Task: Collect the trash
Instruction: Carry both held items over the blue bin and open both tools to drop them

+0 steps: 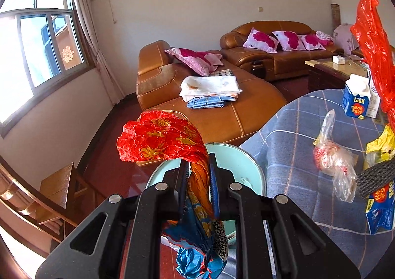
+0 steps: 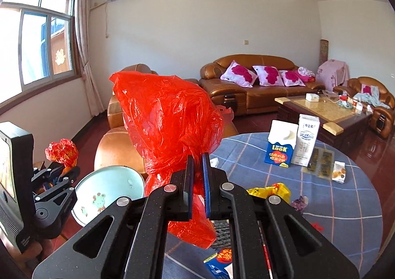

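My left gripper (image 1: 199, 159) is shut on a crumpled red-and-gold patterned wrapper (image 1: 160, 137) and holds it above the pale blue bin (image 1: 246, 160). The same gripper with its wrapper (image 2: 61, 150) shows at the left of the right wrist view, beside the bin (image 2: 111, 192). My right gripper (image 2: 196, 155) is shut on a red plastic bag (image 2: 167, 121), held up over the table's left edge. That bag (image 1: 372, 57) hangs at the right of the left wrist view.
A round table with a blue checked cloth (image 2: 333, 205) carries two milk cartons (image 2: 281, 145), a yellow bag (image 2: 271, 191), snack packets (image 2: 321, 160) and a clear bag (image 1: 335, 163). Brown leather sofas (image 1: 209, 106) and a coffee table (image 2: 321, 111) stand behind.
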A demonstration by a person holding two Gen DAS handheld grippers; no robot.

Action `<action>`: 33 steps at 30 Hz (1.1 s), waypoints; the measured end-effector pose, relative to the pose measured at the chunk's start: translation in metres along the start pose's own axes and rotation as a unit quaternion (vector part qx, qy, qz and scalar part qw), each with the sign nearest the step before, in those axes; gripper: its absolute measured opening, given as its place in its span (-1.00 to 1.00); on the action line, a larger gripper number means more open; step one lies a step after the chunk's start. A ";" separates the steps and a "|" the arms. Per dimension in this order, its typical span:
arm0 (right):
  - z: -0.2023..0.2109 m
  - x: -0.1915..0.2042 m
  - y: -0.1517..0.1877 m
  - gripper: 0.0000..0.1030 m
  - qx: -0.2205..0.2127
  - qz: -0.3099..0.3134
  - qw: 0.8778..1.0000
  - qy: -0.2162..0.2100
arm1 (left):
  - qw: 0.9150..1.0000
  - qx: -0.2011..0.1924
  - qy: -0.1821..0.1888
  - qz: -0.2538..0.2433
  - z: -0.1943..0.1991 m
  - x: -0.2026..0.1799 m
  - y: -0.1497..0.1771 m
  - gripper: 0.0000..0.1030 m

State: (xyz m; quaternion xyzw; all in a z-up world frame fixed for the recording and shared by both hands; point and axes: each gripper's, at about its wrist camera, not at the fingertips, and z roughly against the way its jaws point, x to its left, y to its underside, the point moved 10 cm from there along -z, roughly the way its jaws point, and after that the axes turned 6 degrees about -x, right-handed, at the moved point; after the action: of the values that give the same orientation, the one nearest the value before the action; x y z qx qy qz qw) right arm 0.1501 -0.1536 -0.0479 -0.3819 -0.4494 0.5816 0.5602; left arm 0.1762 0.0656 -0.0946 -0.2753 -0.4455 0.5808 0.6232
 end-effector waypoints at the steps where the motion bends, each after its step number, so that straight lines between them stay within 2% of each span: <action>1: -0.004 0.004 0.000 -0.85 0.002 0.003 1.000 -0.004 | 1.000 0.003 -0.003 0.001 -0.002 0.003 0.001 -0.70; 19: -0.069 0.061 0.028 -0.85 0.051 0.044 0.996 -0.051 | 0.998 0.040 -0.053 0.004 -0.041 0.043 0.016 -0.69; 23: -0.079 0.072 0.035 -0.85 0.061 0.050 0.995 -0.060 | 0.996 0.058 -0.062 0.004 -0.054 0.050 0.024 -0.69; 33: -0.105 0.100 0.057 -0.85 0.092 0.068 0.989 -0.089 | 0.994 0.085 -0.074 0.009 -0.076 0.065 0.040 -0.69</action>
State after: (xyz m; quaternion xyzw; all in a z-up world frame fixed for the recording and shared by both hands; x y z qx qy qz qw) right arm 0.2235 -0.0428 -0.1283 -0.3050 -0.4153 0.6887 0.5101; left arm 0.2194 0.1485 -0.1481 -0.1818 -0.4364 0.6412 0.6045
